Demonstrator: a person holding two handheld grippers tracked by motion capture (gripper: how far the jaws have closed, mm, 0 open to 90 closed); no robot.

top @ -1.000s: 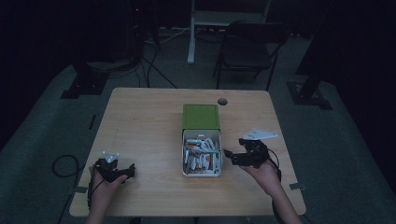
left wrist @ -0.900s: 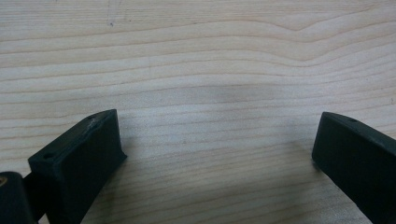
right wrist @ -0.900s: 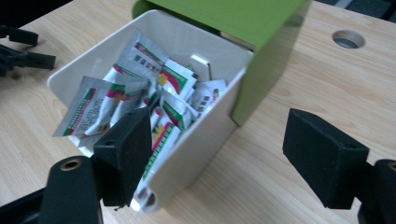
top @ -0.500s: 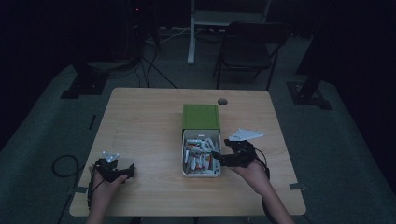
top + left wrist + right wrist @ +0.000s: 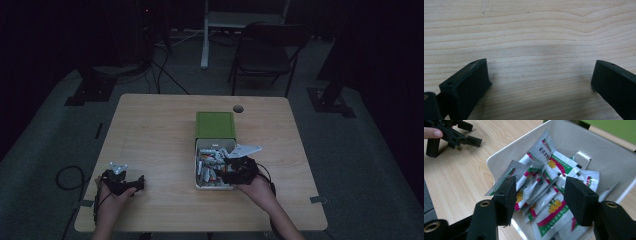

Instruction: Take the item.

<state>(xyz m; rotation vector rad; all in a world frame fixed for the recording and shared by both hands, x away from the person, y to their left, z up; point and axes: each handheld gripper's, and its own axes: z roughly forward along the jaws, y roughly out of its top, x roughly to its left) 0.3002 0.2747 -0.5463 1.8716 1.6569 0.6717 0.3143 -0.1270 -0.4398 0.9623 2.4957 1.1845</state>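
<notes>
In the white box (image 5: 198, 165) at the middle of the surface (image 5: 155, 135), a heap of sachets (image 5: 549, 182) lies loose, and the right gripper (image 5: 227, 172) now sits over its near end. A second ago that gripper stood out to the right of the box, over bare wood; half a second ago it was at the box's right wall; now we see it reaching in over the packets from the near right corner. Its fingers (image 5: 580, 200) have just been closing from a wide spread, yet they stand apart, with several sachets between them and no pad pressing on any that we can make out.

The sachets are flat silvery foil packets with green and pink bands, small yellow flower prints and dark lettering too small to read. They lie criss-crossed, some tilted up against the far wall, one corner poking over the left rim.

Just beyond the box, touching its far end, lies the green lid (image 5: 215, 124). A small round hole (image 5: 238, 108) marks the surface near its far edge.

Well apart, at the near left corner, the left gripper (image 5: 140, 181) rests in the person's left hand (image 5: 112, 205) in the same spot as before, its fingers (image 5: 466, 85) spread wide over plain wood with nothing between them. Beyond the surface a dark chair (image 5: 265, 55) stands on the floor.
</notes>
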